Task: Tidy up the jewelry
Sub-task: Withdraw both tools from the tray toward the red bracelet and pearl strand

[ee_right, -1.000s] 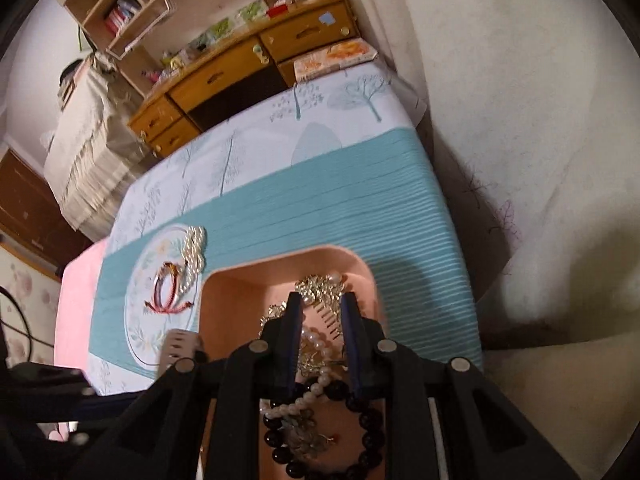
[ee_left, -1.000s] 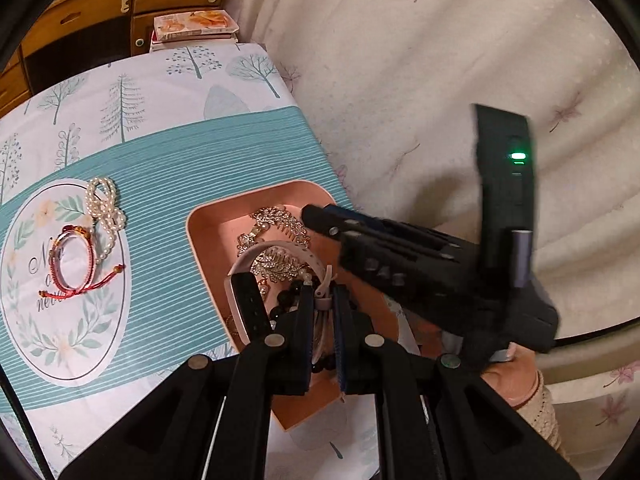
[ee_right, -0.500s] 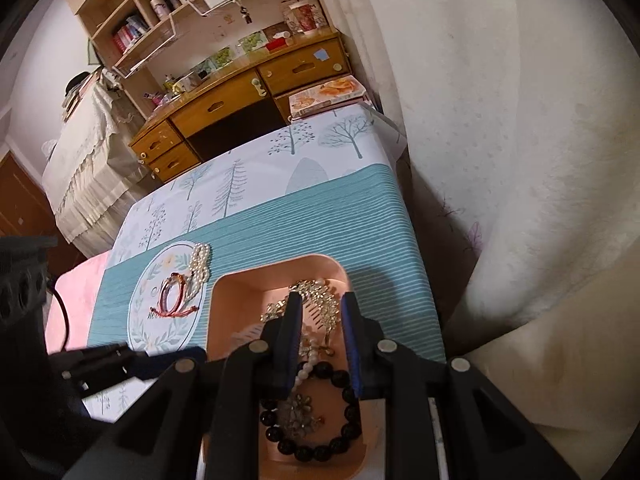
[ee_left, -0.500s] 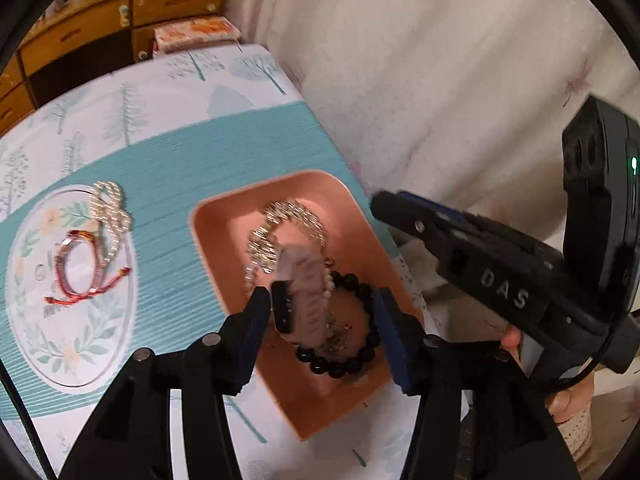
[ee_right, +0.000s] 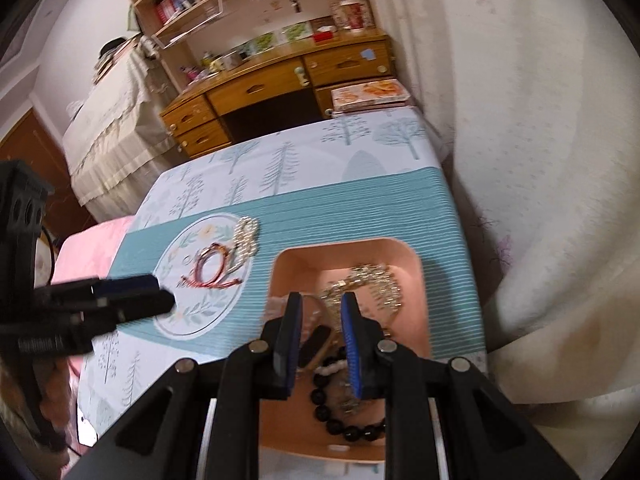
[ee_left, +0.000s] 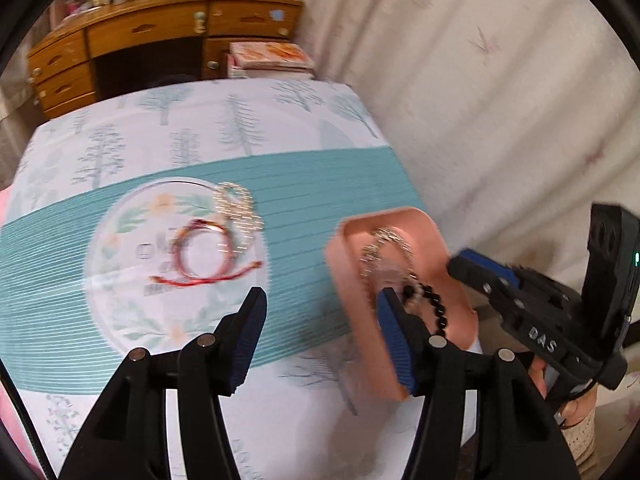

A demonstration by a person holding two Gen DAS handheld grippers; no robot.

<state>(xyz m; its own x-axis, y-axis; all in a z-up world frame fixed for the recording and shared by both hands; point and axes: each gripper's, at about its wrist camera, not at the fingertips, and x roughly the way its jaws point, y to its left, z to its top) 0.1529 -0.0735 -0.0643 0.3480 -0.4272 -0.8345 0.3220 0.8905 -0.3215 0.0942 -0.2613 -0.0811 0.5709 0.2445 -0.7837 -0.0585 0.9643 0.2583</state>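
A pink tray (ee_right: 420, 276) on the teal tablecloth holds a silver chain (ee_right: 372, 280), a black bead bracelet (ee_right: 348, 424) and a watch (ee_right: 316, 340). My right gripper (ee_right: 321, 304) hangs over the tray, open by a narrow gap with nothing gripped. A pearl bracelet (ee_left: 238, 208) and a red string bracelet (ee_left: 204, 256) lie on the round leaf print (ee_left: 120, 280). My left gripper (ee_left: 320, 300) is above the cloth between the print and the tray (ee_left: 340, 264); its jaws are opening, with nothing between them. The right gripper (ee_left: 460, 264) shows beside the tray.
A wooden desk with drawers (ee_right: 280, 80) stands past the table's far end, with a flat printed box (ee_right: 372, 94) against it. A pale curtain (ee_right: 540, 160) hangs along the right edge. Pink cloth (ee_right: 88, 248) lies at the left. A hand (ee_left: 536, 376) holds the right gripper.
The left gripper went from shut on the watch strap to open; the watch dropped into the tray. It then swung left toward the round print. The right gripper rose above the tray.
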